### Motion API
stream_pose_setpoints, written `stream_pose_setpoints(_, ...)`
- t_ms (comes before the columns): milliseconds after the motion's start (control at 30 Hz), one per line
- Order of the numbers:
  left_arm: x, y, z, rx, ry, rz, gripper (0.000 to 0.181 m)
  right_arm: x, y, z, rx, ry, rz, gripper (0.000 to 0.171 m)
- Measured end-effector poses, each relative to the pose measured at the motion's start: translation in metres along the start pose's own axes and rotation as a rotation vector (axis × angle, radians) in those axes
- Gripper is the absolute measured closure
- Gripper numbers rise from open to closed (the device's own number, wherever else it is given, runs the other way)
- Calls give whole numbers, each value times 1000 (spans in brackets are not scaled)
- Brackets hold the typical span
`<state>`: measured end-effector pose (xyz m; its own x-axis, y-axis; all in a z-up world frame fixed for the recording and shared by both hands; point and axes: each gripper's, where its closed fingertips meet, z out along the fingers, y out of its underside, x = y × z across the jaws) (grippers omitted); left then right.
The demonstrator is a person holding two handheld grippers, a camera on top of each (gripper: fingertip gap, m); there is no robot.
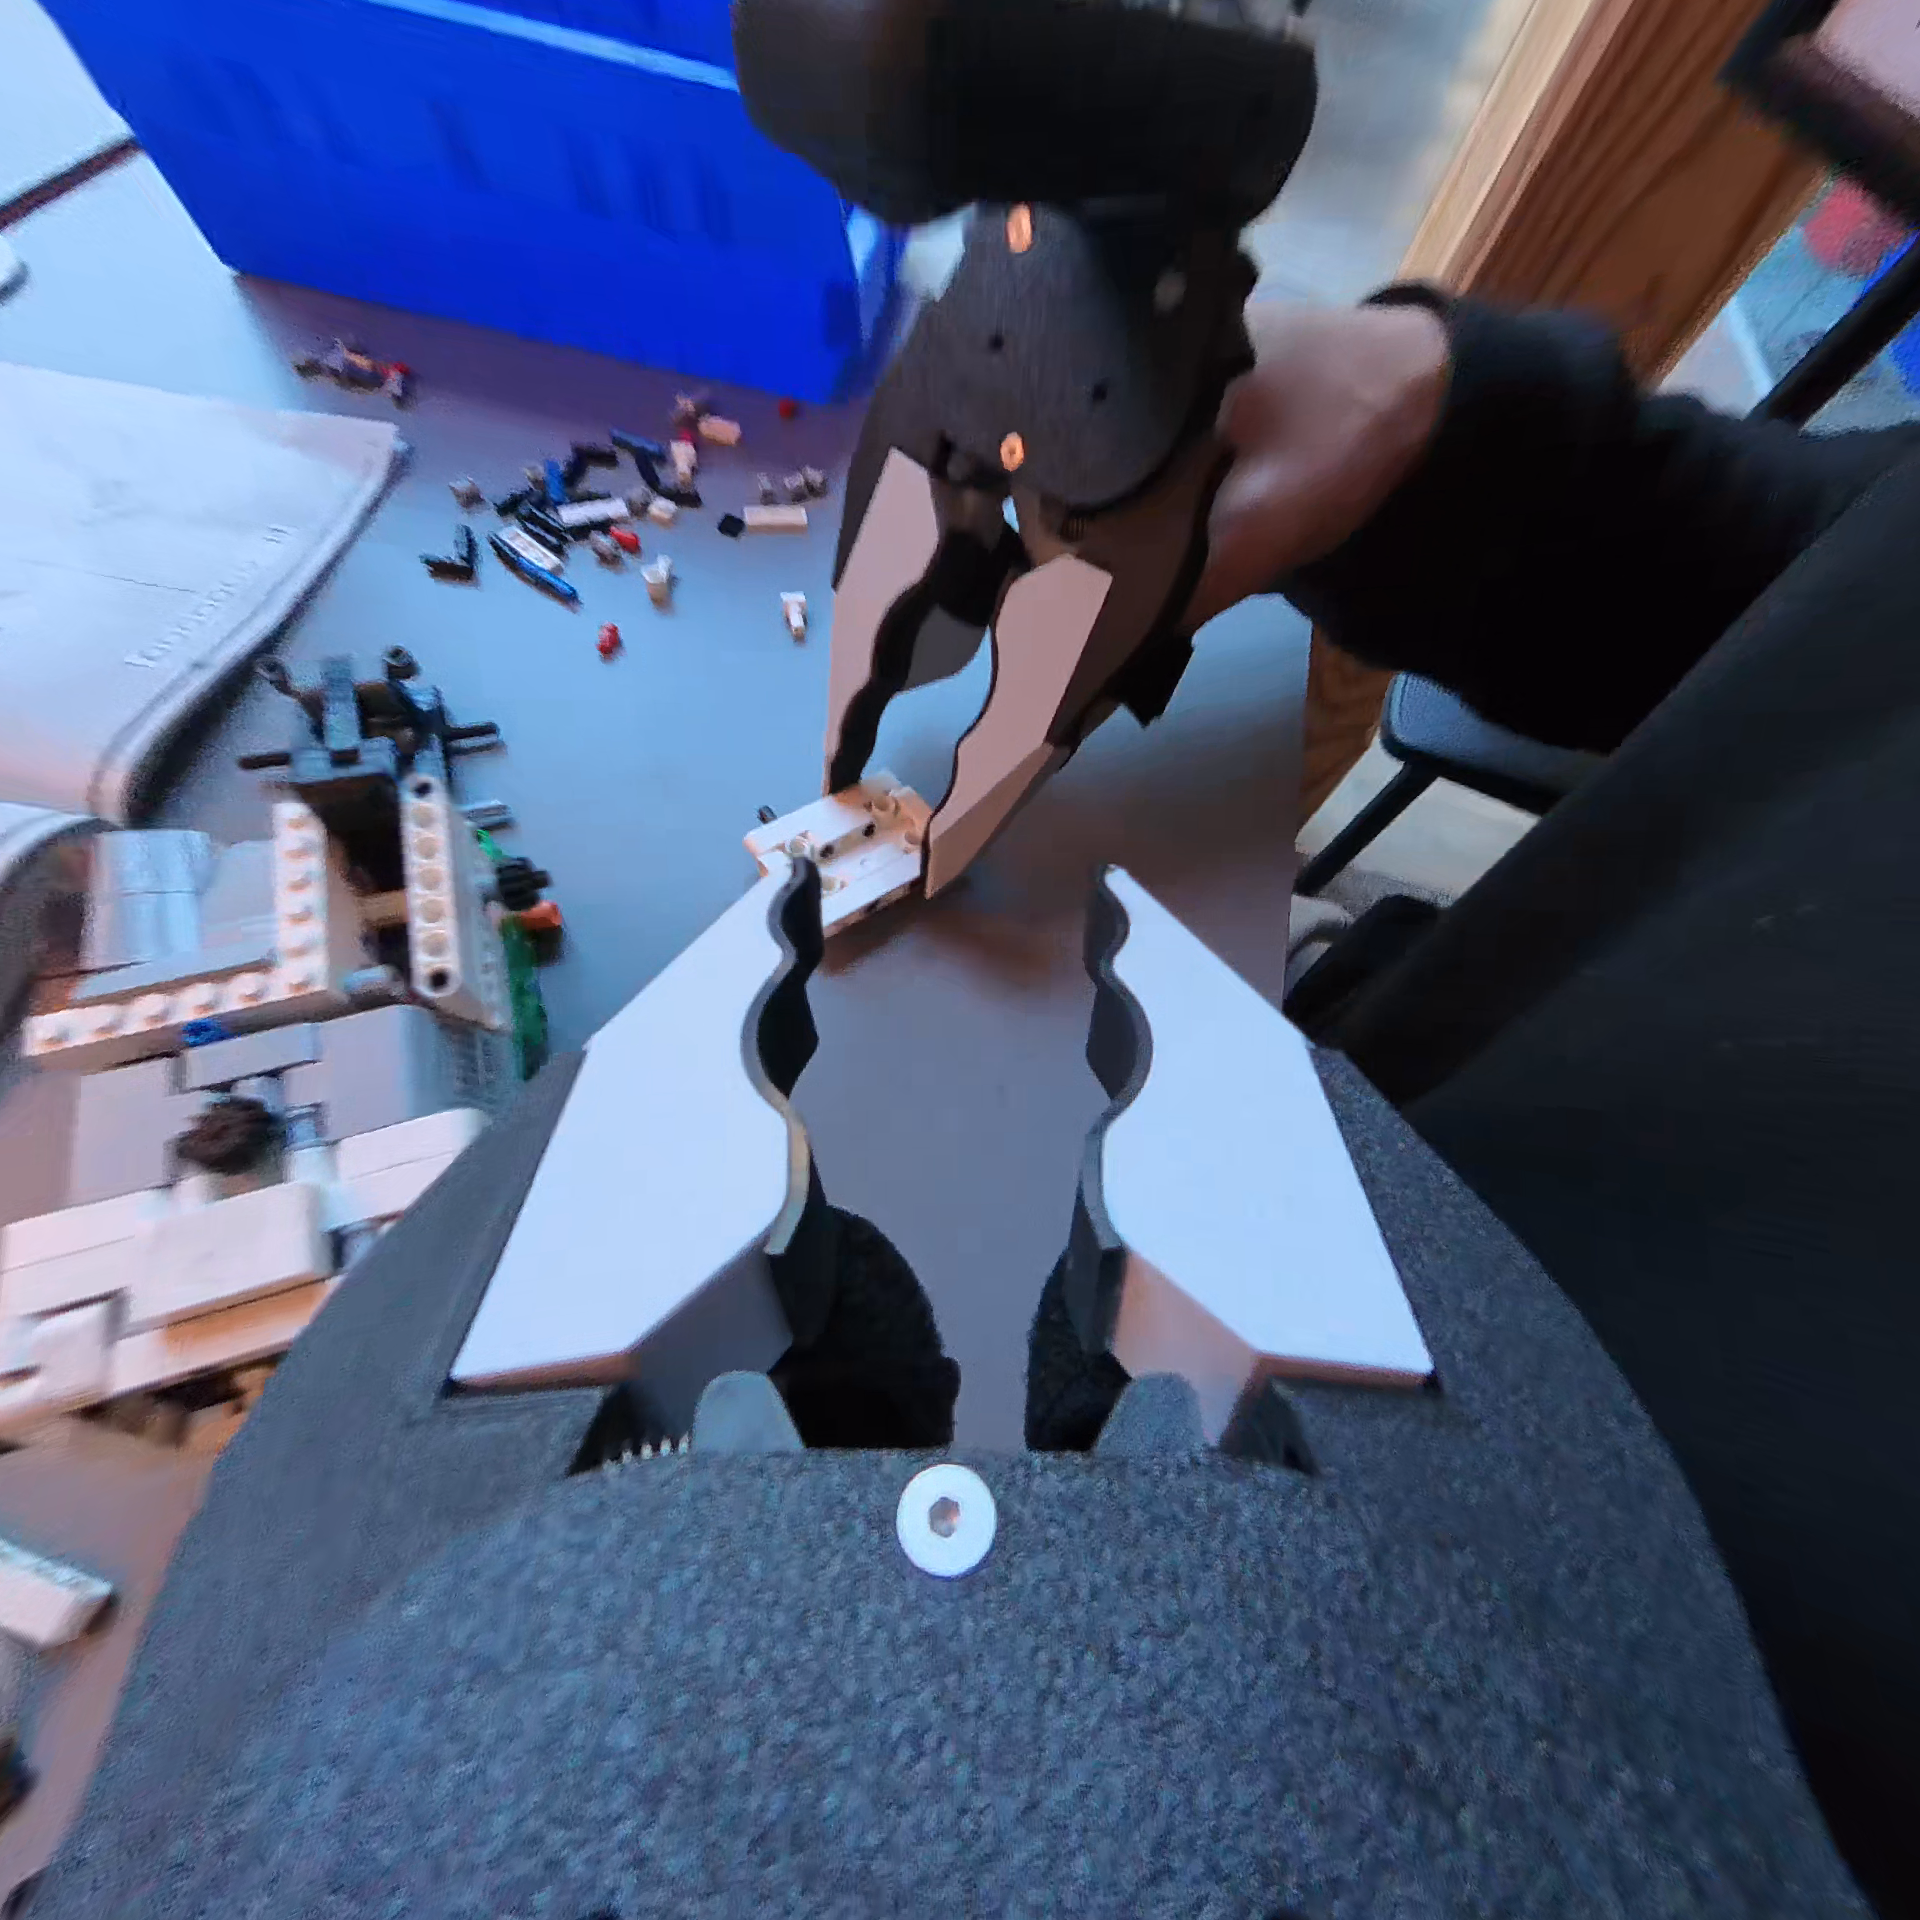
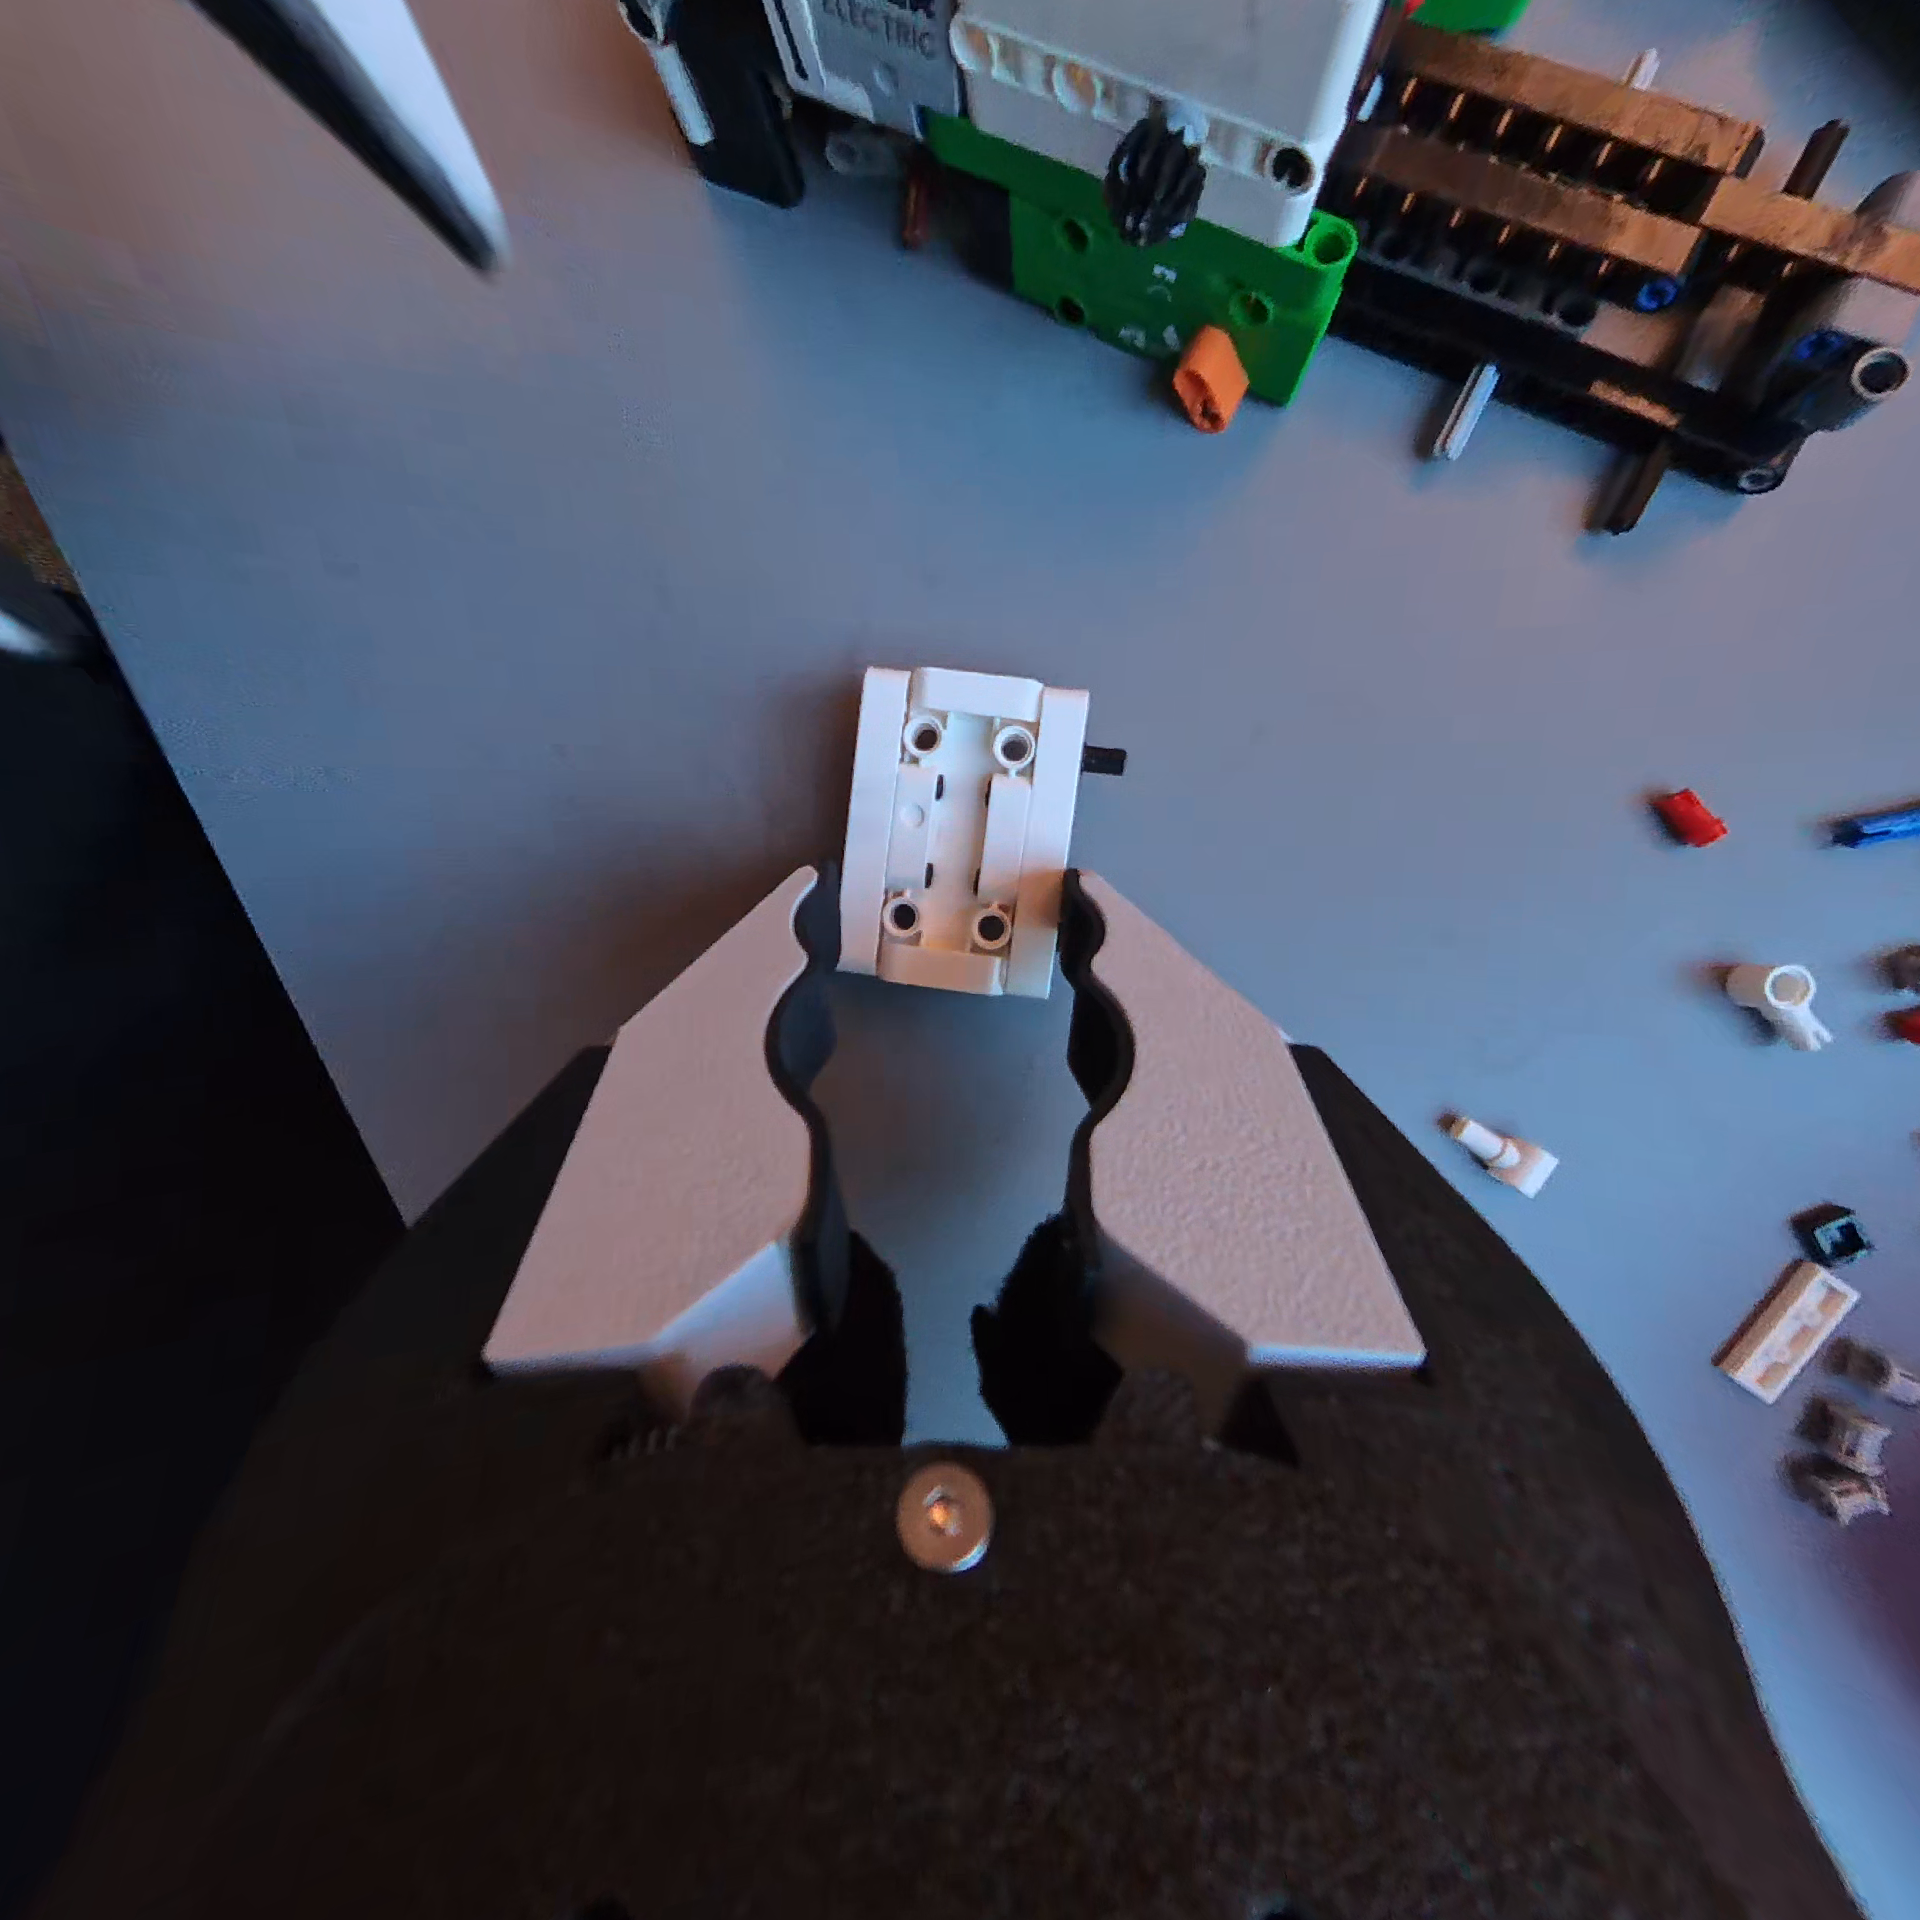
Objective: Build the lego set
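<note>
A white lego piece (image 2: 961,831) with round holes lies on the grey table (image 2: 520,520). My right gripper (image 2: 945,883) is shut on its near end, one finger against each side. The left wrist view shows the same grip, with the right gripper (image 1: 894,831) reaching down onto the piece (image 1: 847,842). My left gripper (image 1: 956,883) is open and empty, and its left fingertip (image 1: 795,894) is right beside the piece. One left finger (image 2: 395,125) shows blurred at the top left of the right wrist view. The partly built model (image 2: 1143,156), white, green and black, stands farther back.
Loose small pieces (image 1: 603,509) lie scattered on the table, also at the right of the right wrist view (image 2: 1787,1330). The model (image 1: 364,883) is left of my left gripper. A blue box (image 1: 468,156) stands at the back. A pale sheet (image 1: 156,540) lies left. The table edge (image 2: 260,935) runs close. Left tips to right tips: about 11 centimeters.
</note>
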<state>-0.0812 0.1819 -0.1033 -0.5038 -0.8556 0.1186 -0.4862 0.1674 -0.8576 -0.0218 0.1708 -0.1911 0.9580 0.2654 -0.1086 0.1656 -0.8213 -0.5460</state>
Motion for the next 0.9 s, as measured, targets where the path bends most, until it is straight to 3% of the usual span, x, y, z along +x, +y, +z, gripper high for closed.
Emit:
stream_pose_setpoints(167,-35,-51,-36,97,-72,34,138,2,0,-1,27,7,7,129)
stream_pose_setpoints(300,-102,-92,-32,-7,-185,114,133,1,-8,-10,152,-21,63,126)
stream_pose_setpoints(467,-180,-103,49,-267,-198,234,118,22,-18,-49,445,41,148,124)
stream_pose_setpoints(667,-208,-97,168,-372,-139,174,116,40,-18,-87,763,47,208,128)
stream_pose_setpoints(900,-238,-84,221,-434,-276,237,113,48,-15,-118,965,52,216,134)
